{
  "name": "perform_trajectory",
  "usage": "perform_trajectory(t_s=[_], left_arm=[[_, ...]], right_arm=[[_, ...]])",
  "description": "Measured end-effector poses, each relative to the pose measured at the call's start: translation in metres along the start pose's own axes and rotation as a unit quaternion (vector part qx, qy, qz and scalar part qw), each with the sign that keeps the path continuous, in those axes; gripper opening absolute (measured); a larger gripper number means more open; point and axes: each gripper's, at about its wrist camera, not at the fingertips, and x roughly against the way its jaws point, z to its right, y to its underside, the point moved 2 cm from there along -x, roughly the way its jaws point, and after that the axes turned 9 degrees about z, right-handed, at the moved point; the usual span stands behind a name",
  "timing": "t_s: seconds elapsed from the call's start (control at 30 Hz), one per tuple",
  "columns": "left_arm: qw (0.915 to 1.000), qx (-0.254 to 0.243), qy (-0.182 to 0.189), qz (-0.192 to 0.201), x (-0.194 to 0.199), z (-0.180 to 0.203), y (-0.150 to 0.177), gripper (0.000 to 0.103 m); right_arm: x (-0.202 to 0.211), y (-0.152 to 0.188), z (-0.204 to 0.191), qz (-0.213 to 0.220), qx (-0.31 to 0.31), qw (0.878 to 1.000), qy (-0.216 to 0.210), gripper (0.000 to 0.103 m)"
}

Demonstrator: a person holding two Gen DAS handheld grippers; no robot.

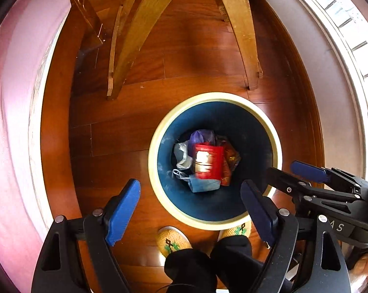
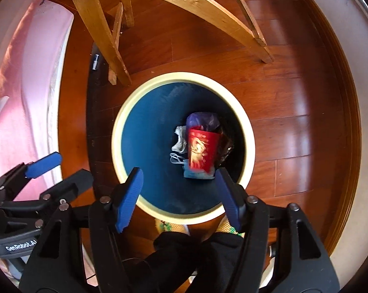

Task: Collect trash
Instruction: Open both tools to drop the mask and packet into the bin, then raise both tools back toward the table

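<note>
A round bin (image 1: 154,146) with a cream rim and blue inside stood on the wooden floor (image 1: 184,48), holding a red packet (image 1: 209,162), a blue face mask (image 1: 204,185), a purple bag (image 1: 201,135) and grey wrapping. Both tools pointed down over it, left tool (image 1: 191,210) and right tool (image 2: 177,197) wide, nothing between their pads. "GenRobot.AI" showed on the left tool.

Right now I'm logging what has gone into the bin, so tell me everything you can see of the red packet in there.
The red packet looks like a flat, glossy red pouch or carton with pale gold print, too blurred to read. It lies on top of the pile near the bottom of the blue bin, partly covering a blue face mask, with a purple bag behind it and a dark wrapper at one side. No gripper touches it.
</note>
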Motion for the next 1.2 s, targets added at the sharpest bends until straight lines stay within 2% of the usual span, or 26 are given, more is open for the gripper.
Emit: perform_trajectory(t_s=[0.33, 0.57, 0.73, 0.9, 1.2], left_arm=[[0.9999, 0.005, -0.009, 0.005, 0.02, -0.004, -0.002, 0.086], [0.9996, 0.007, -0.011, 0.026, 0.077, -0.006, -0.004, 0.086], [0.9987, 0.006, -0.008, 0.049, 0.144, -0.008, -0.01, 0.086], [0.9963, 0.003, 0.003, 0.086, 0.229, -0.009, -0.023, 0.086], [0.9832, -0.026, 0.02, 0.18, 0.386, -0.009, -0.048, 0.086]], right_arm=[[0.018, 0.001, 0.0, 0.005, -0.006, 1.0, 0.017, 0.061], [0.064, 0.001, -0.014, 0.016, -0.017, 1.0, 0.019, 0.061], [0.12, 0.0, -0.035, 0.032, -0.022, 0.999, 0.014, 0.061], [0.19, -0.001, -0.062, 0.054, -0.027, 0.998, 0.01, 0.061], [0.321, -0.005, -0.121, 0.115, -0.019, 0.993, 0.003, 0.061]])
